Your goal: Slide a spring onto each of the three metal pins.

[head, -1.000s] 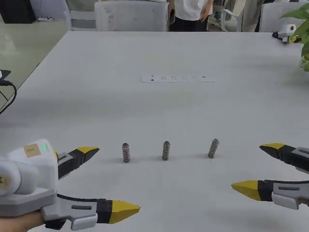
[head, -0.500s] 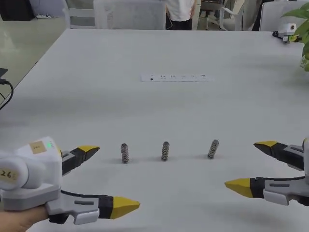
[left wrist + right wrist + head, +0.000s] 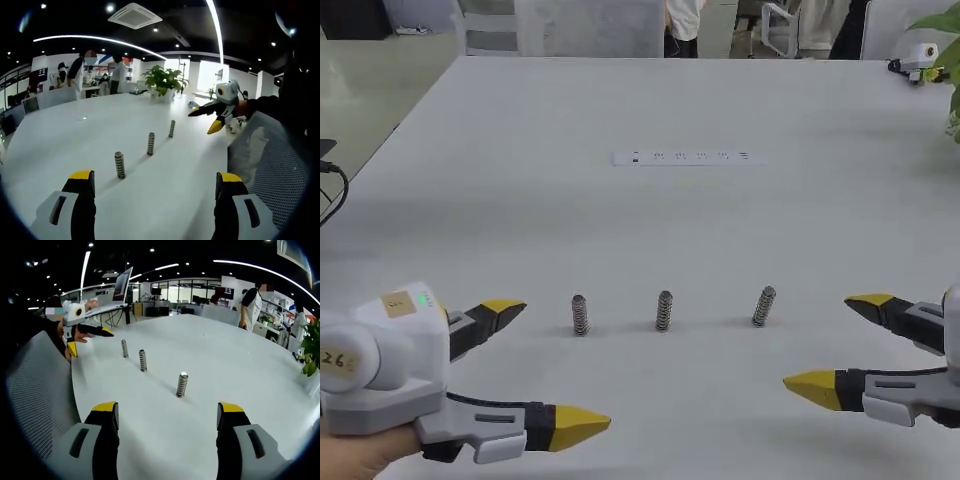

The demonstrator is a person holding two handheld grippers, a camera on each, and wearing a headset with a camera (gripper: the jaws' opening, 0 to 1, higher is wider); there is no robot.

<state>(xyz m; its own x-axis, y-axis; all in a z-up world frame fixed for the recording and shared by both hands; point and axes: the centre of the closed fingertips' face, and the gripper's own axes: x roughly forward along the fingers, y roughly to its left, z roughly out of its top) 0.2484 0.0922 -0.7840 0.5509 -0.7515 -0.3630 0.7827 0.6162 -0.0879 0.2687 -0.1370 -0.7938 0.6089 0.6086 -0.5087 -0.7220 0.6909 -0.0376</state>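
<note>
Three springs standing in row on tabletop point(image 3: 650, 230): left spring point(image 3: 580, 315), middle spring point(image 3: 664, 311), right spring point(image 3: 764, 306) leaning slightly. Pins hidden inside coils, so task is looking complete. Left tool point(image 3: 552, 366) and right tool point(image 3: 825, 341) hovering at either end of row, jaws spread, carrying nothing.
</note>
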